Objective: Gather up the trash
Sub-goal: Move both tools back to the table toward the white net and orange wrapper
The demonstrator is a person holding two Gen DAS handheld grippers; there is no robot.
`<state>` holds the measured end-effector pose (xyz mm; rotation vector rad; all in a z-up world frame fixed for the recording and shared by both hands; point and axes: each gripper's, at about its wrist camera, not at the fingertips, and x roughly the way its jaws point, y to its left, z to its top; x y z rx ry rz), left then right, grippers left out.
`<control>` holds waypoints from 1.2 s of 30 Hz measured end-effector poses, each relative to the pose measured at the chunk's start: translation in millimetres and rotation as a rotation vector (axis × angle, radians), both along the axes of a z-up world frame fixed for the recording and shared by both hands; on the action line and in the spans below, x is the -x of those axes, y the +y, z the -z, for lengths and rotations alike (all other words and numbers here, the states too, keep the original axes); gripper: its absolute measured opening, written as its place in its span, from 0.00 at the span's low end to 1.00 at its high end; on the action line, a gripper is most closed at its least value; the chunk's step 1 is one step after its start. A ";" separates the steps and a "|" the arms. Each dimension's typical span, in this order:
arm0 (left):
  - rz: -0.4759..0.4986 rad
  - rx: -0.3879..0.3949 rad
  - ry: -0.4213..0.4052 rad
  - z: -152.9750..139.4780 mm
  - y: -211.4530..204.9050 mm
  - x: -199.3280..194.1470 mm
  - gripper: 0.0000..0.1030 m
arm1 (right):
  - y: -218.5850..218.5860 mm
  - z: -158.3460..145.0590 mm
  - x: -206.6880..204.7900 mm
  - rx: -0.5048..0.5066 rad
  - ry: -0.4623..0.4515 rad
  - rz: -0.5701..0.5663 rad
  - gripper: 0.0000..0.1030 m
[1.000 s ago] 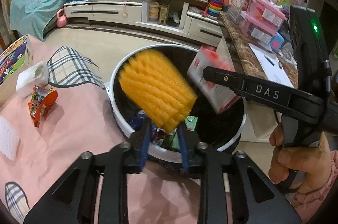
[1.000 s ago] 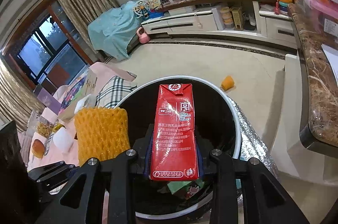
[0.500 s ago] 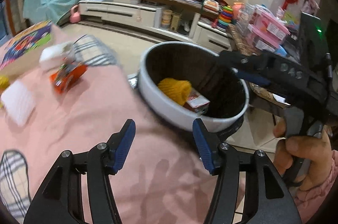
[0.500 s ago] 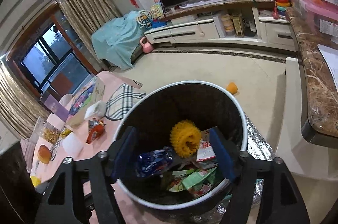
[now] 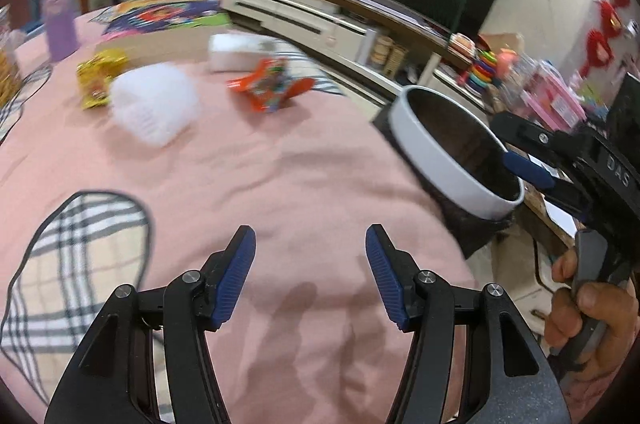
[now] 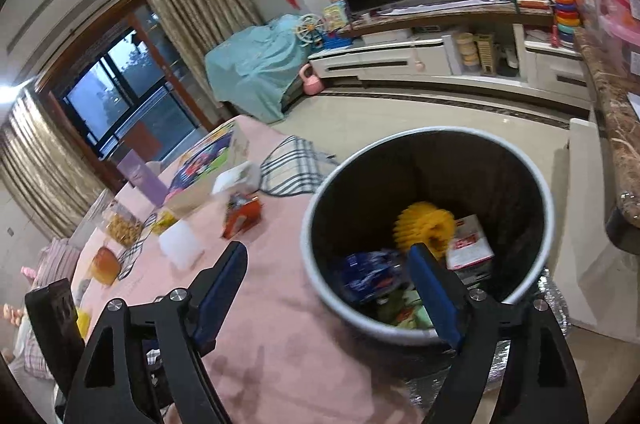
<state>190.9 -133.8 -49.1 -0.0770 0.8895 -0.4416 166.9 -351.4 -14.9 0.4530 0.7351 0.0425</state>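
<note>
Your left tool (image 5: 310, 272) and right tool (image 6: 324, 288) have just been opening and hold nothing. The yellow foam net (image 6: 424, 228) and red carton (image 6: 468, 244) lie inside the bin (image 6: 316, 264), while the orange wrapper (image 5: 268, 90) waits beyond the bin on the pink worktop (image 5: 280, 184).

Left gripper (image 5: 310, 274) and right gripper (image 6: 326, 290) gape empty, jaws just having opened.

Dim indoor light, motion blur, fisheye-warped edges, dark vignette
</note>
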 end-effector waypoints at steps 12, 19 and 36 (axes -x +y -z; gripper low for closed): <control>-0.162 0.026 0.016 12.7 78.5 1.5 0.64 | 70.6 7.0 -9.0 0.021 0.018 -0.120 0.86; -0.210 0.042 0.035 17.7 103.5 -5.4 0.66 | 100.3 19.1 -20.0 0.018 0.036 -0.170 0.87; -0.213 0.039 0.052 17.1 105.4 -44.6 0.66 | 108.5 42.8 -65.3 -0.038 0.061 -0.172 0.87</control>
